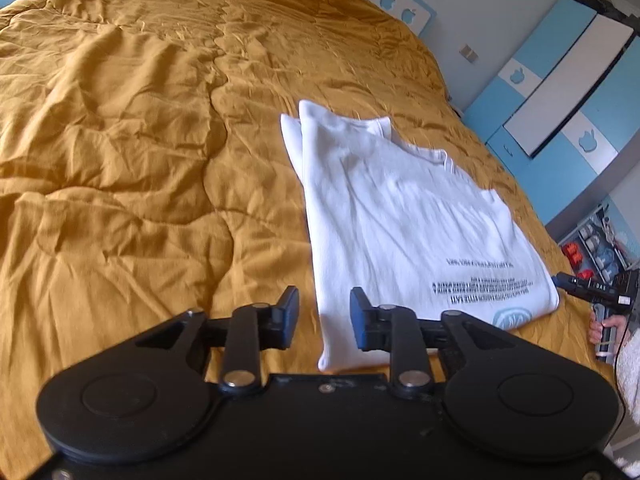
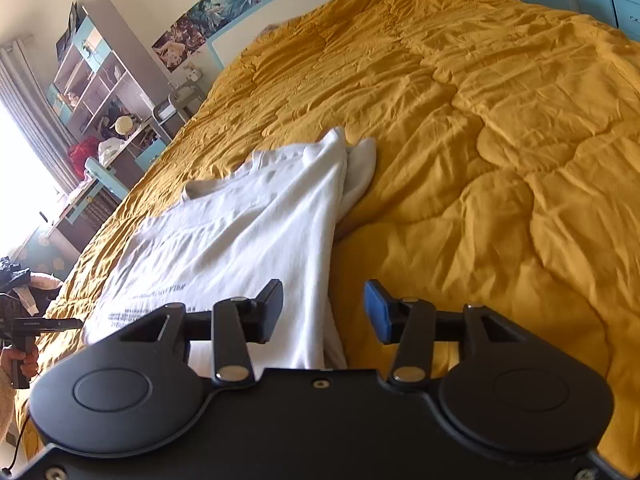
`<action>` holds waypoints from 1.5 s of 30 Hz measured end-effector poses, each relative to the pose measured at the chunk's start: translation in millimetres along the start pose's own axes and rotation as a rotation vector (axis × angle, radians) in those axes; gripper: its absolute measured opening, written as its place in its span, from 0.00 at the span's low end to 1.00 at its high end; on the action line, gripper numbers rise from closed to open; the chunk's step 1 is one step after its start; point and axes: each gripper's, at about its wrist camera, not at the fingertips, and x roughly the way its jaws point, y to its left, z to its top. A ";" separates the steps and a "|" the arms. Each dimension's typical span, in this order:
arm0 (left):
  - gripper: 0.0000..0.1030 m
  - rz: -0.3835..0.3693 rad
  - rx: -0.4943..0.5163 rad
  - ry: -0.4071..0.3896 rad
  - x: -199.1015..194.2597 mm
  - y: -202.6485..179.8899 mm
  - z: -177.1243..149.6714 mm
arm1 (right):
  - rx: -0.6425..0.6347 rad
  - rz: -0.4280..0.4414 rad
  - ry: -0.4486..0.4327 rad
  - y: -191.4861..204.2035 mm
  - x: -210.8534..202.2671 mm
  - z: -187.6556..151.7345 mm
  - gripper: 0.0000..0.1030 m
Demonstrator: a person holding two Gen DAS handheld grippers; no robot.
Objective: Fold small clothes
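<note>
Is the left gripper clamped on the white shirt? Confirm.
No, the left gripper stands open above the white shirt, gripping nothing.

We see a white shirt (image 1: 400, 216) with black printed lettering and a pale blue emblem, on a mustard-yellow quilt (image 1: 120, 140). Our black grippers carry blue pads (image 2: 376, 312).

You can see black print lines on the white shirt (image 1: 408, 216), upside down and blurred, none of it readable.
</note>
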 end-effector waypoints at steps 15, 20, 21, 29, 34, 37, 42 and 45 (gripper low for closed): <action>0.01 0.084 -0.056 -0.093 56.9 -6.4 16.1 | -0.042 -0.022 0.041 8.1 49.8 34.7 0.06; 0.01 0.146 -0.070 -0.035 73.5 -5.1 10.2 | 0.048 -0.044 0.056 -8.7 56.0 19.6 0.07; 0.02 0.132 -0.102 -0.034 73.0 -3.2 10.9 | 0.064 -0.044 0.042 -9.1 52.0 18.1 0.17; 0.30 0.107 -0.132 -0.101 13.8 -18.4 -14.2 | 0.061 0.067 0.029 -7.2 -6.0 -7.3 0.43; 0.33 0.082 -0.215 -0.093 -2.2 -19.1 -46.8 | -0.029 0.056 0.112 2.0 -4.9 -29.7 0.07; 0.33 0.096 -0.248 -0.080 -1.3 -16.7 -56.9 | -0.071 0.003 0.129 11.0 -3.6 -29.4 0.05; 0.36 0.097 -0.283 -0.099 -4.5 -12.8 -58.0 | -0.056 -0.050 0.176 2.7 -2.9 -25.6 0.05; 0.37 0.076 -0.327 -0.129 -8.1 -9.7 -56.5 | -0.075 -0.113 0.175 11.7 1.1 -25.6 0.10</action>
